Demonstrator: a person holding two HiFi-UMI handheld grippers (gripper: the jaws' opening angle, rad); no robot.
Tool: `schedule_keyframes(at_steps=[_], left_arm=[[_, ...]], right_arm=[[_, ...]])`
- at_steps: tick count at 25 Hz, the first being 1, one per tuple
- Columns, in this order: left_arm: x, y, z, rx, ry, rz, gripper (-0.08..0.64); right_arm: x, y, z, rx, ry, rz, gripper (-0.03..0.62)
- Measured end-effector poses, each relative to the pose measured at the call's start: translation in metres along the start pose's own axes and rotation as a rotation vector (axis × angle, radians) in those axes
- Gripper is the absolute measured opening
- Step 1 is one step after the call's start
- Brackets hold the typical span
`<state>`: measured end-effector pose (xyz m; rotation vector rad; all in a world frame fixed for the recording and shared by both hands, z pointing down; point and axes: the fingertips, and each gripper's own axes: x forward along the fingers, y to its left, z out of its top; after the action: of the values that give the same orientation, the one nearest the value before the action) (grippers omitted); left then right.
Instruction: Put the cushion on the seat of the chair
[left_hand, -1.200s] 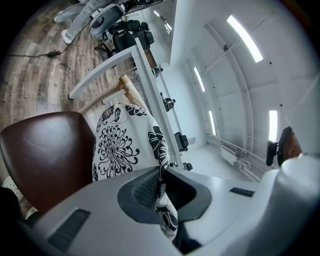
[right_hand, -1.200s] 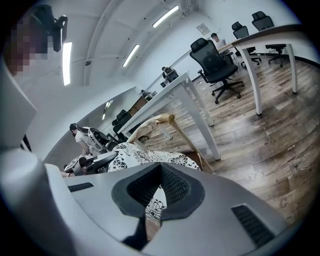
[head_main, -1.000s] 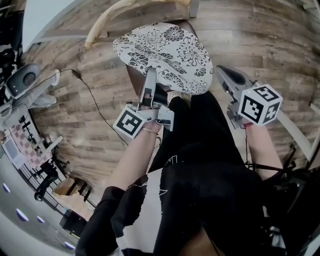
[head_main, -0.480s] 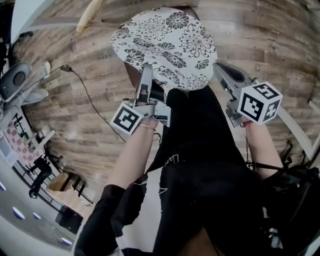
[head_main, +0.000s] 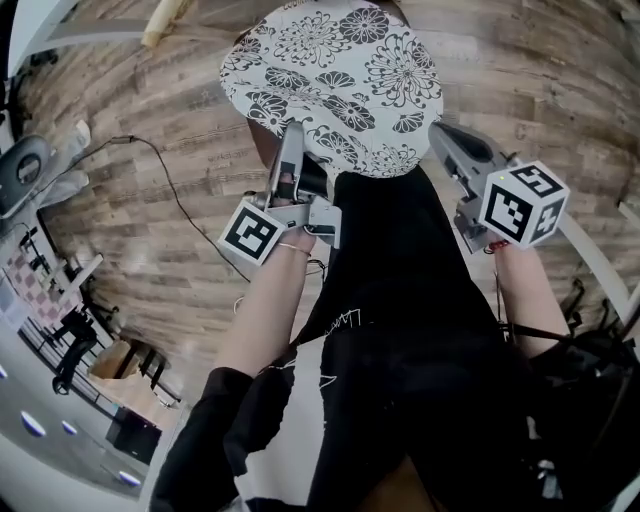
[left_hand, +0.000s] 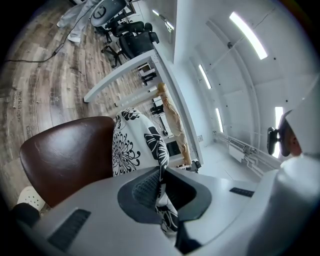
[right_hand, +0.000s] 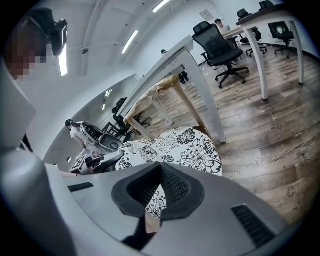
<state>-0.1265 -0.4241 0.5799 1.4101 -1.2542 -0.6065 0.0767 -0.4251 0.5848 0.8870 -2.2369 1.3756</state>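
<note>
The cushion (head_main: 330, 85), white with black flowers, is held out flat over the brown chair seat (head_main: 258, 143), which shows only as a sliver under its left edge. My left gripper (head_main: 291, 135) is shut on the cushion's near left edge. My right gripper (head_main: 437, 135) is shut on the near right edge. In the left gripper view the fabric (left_hand: 131, 150) is pinched between the jaws (left_hand: 161, 187), with the brown seat (left_hand: 70, 155) just below and left. In the right gripper view the cushion (right_hand: 175, 147) spreads out beyond the shut jaws (right_hand: 160, 182).
The person's legs in black trousers (head_main: 400, 300) stand right behind the chair. A black cable (head_main: 170, 175) runs over the wooden floor at the left. White desks (right_hand: 200, 75) and black office chairs (right_hand: 220, 45) stand further off.
Both grippers have sunk with the cushion, which has moved forward over the chair and now covers more of the brown seat. Both grips are unchanged.
</note>
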Motion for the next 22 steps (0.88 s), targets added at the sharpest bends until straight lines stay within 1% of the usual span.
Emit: schedule_keyframes(at_steps=[2, 5, 9, 14, 19, 22], left_arm=[[0.0, 0.006, 0.002, 0.001, -0.006, 0.003, 0.021], [-0.001, 0.012, 0.003, 0.011, -0.005, 0.003, 0.021], [-0.001, 0.021, 0.006, 0.023, -0.004, 0.002, 0.021], [-0.001, 0.032, 0.005, 0.022, -0.015, 0.014, 0.021], [-0.003, 0.048, 0.006, 0.035, -0.01, 0.044, 0.021], [-0.006, 0.057, 0.006, 0.039, -0.003, 0.062, 0.021]], right_arm=[[0.004, -0.001, -0.002, -0.005, 0.005, 0.003, 0.015], [0.007, -0.004, -0.004, -0.027, -0.015, 0.026, 0.015], [0.013, -0.005, -0.01, -0.021, 0.001, 0.008, 0.015], [0.024, -0.009, -0.014, -0.033, 0.002, 0.022, 0.015], [0.033, -0.01, -0.016, -0.036, -0.005, 0.03, 0.015], [0.035, -0.01, -0.019, -0.03, 0.006, 0.016, 0.015]])
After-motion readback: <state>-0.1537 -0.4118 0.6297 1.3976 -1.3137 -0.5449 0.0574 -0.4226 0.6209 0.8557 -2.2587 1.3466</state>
